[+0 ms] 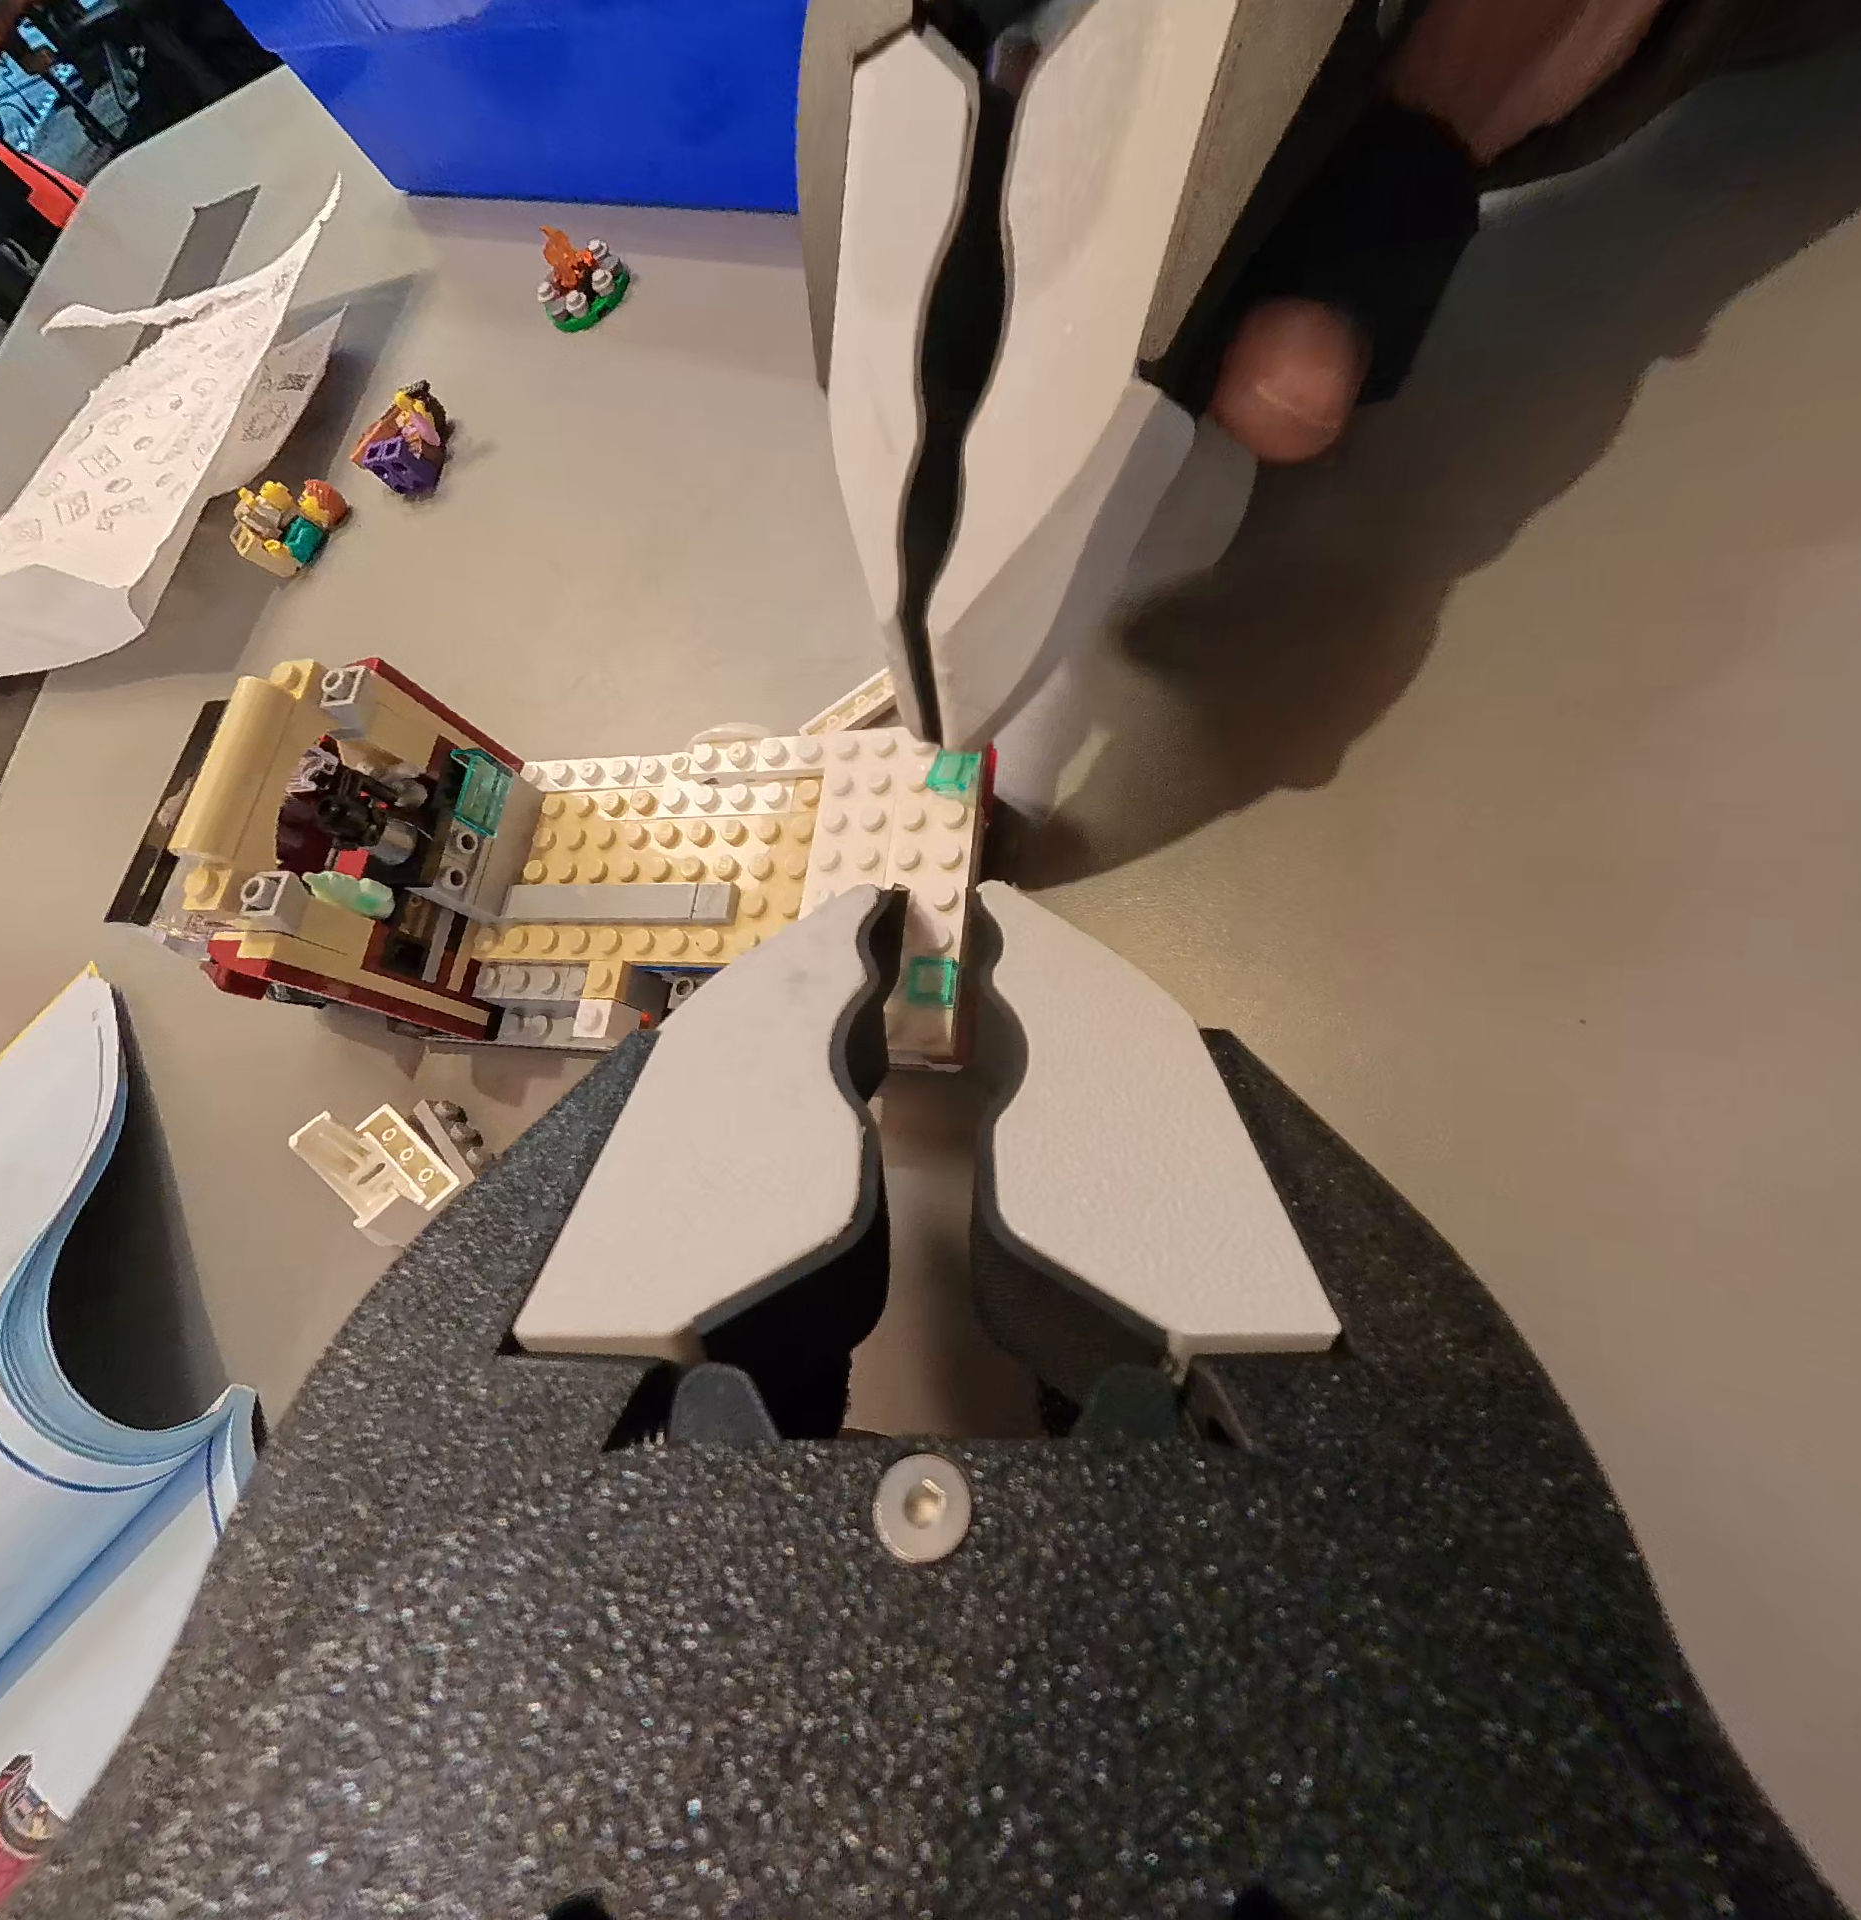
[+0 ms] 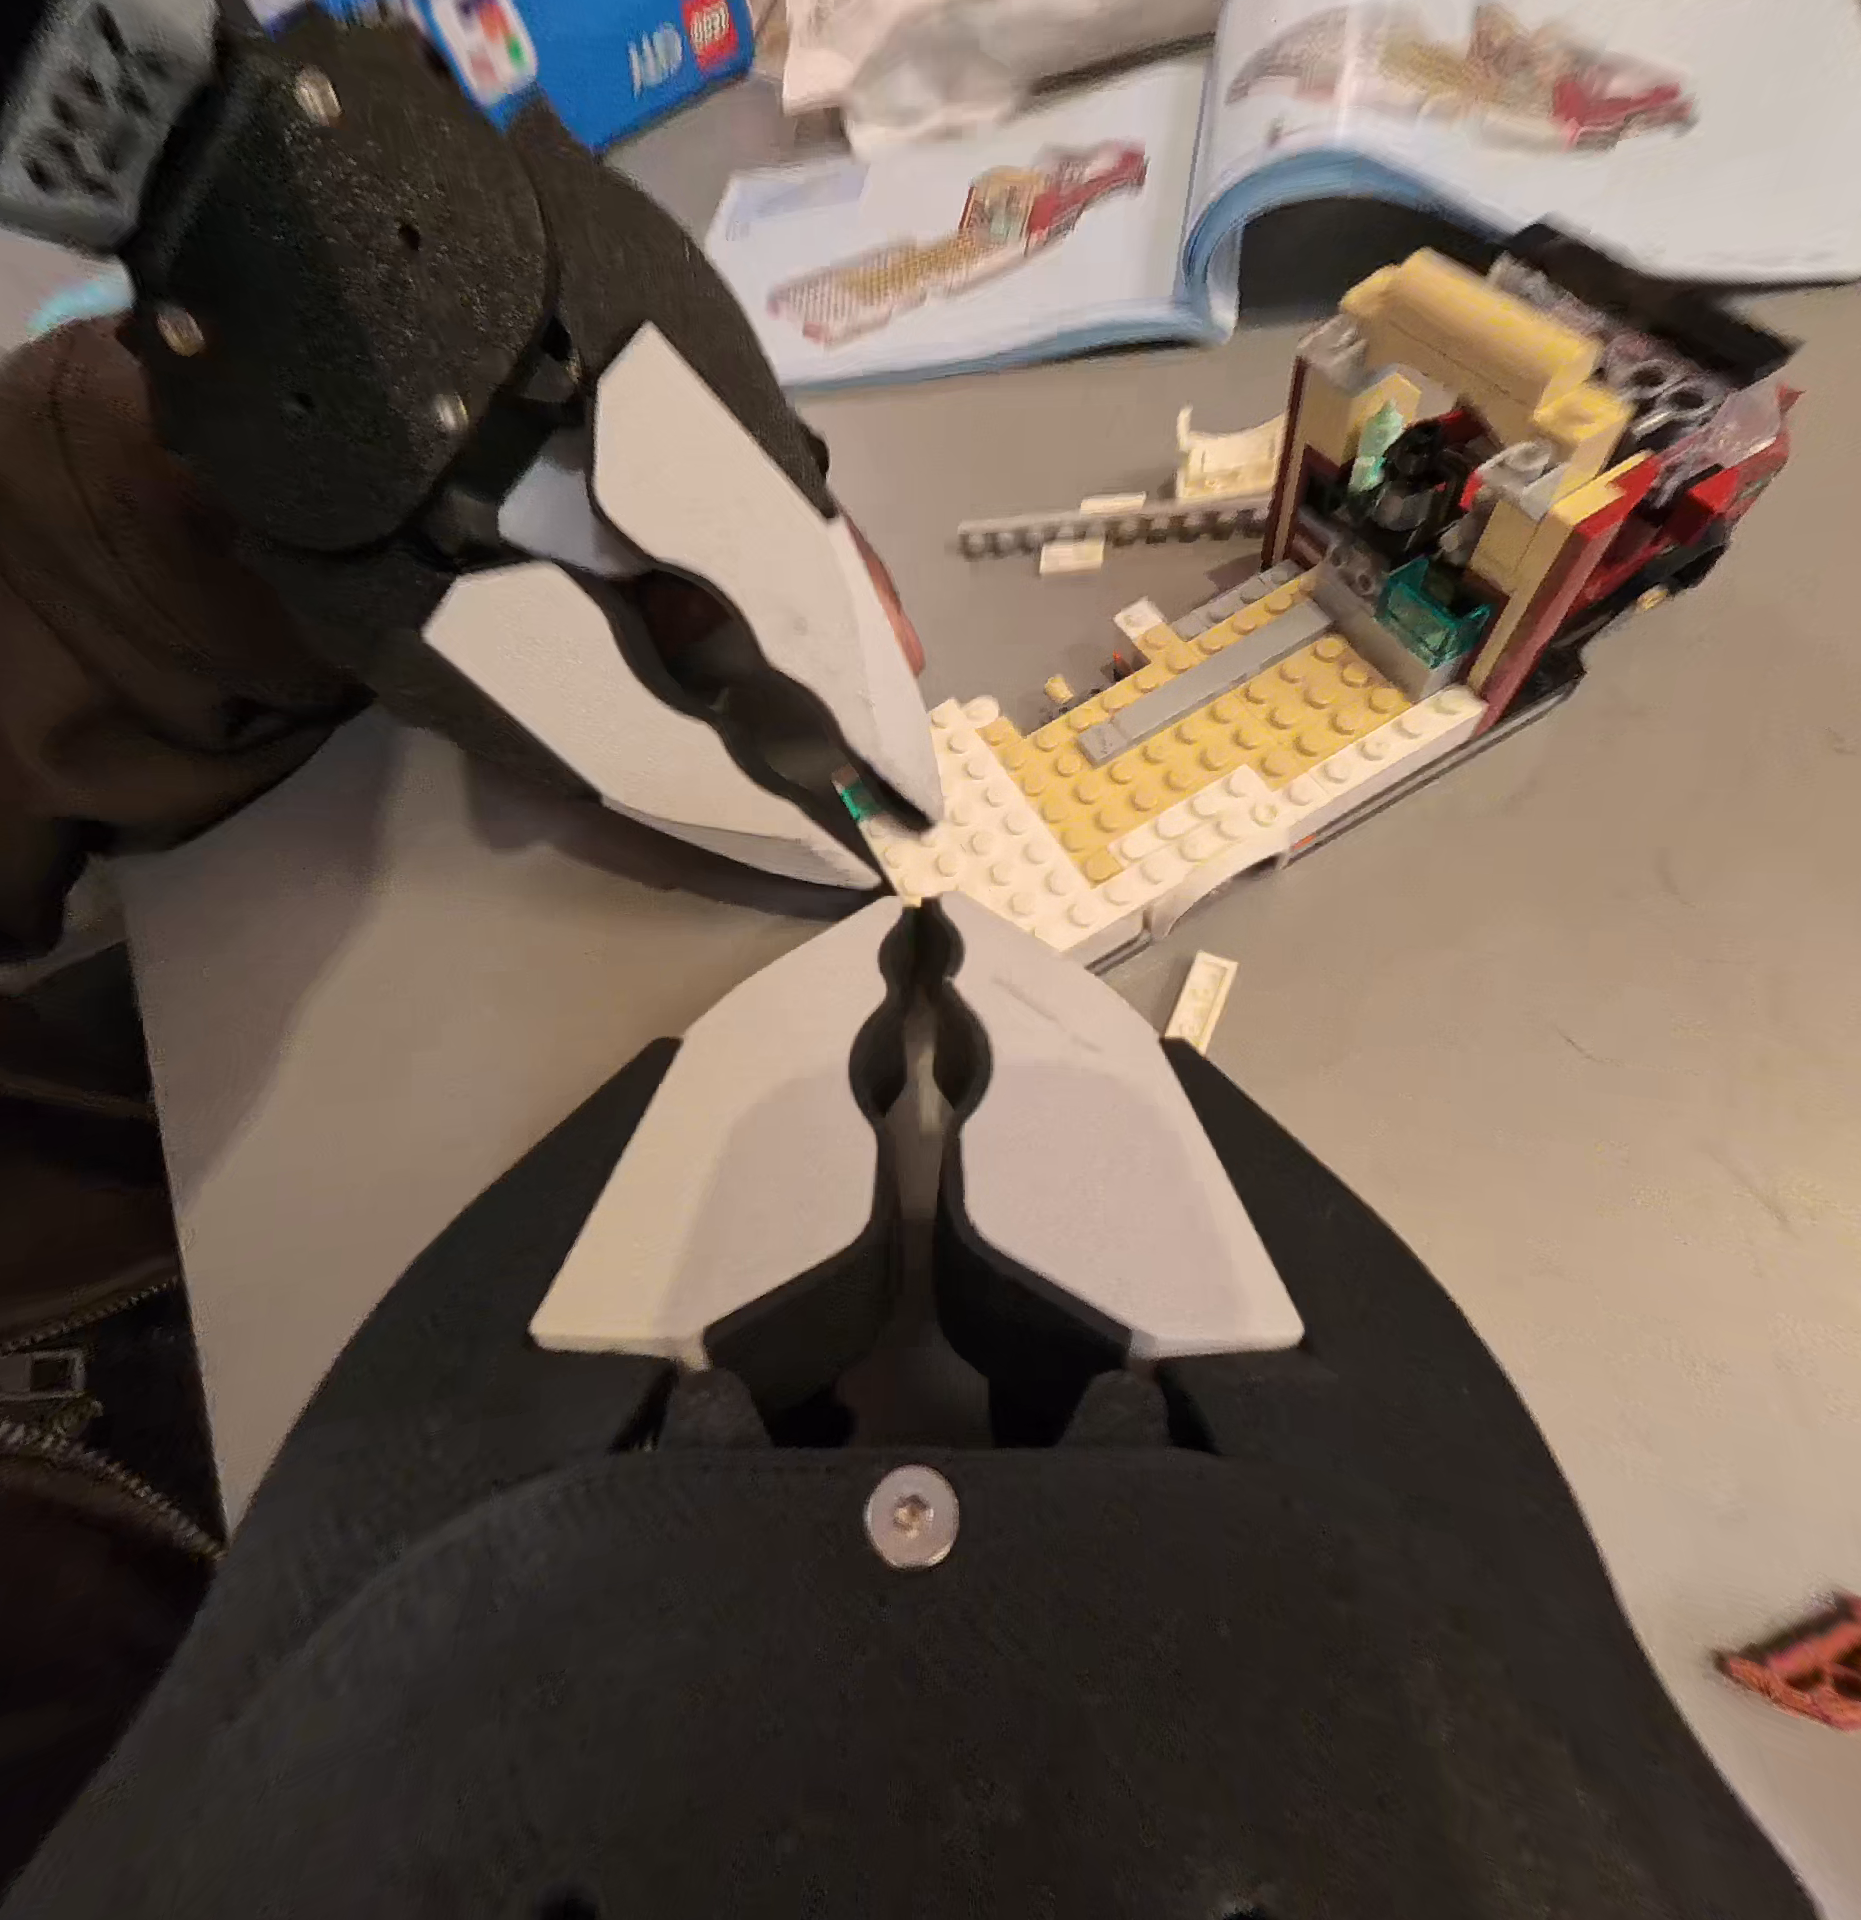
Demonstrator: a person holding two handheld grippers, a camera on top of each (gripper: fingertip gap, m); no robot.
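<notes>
A tan and white brick model (image 1: 635, 842) with a dark red cabin lies on the grey table (image 1: 1425, 1039); it also shows in the right wrist view (image 2: 1165, 769). My left gripper (image 1: 938, 896) is shut on the model's white end, its fingers either side of a strip bearing a clear green tile (image 1: 931, 982). It shows from the side in the right wrist view (image 2: 902, 847). My right gripper (image 2: 921, 914) is shut, with nothing seen between its pads. In the left wrist view its tips (image 1: 934, 727) stand on the model's far corner beside a second green tile (image 1: 952, 774).
An open instruction booklet (image 1: 53, 1299) lies left, a blue box (image 1: 552, 94) at the back, and a torn paper bag (image 1: 147, 436) beside it. Small figures (image 1: 287, 520), a purple build (image 1: 406, 442), loose white pieces (image 1: 386, 1164), a white tile (image 2: 1201, 997) and a red piece (image 2: 1819, 1673) lie about. Both grippers' tips are close together, under 4 cm apart.
</notes>
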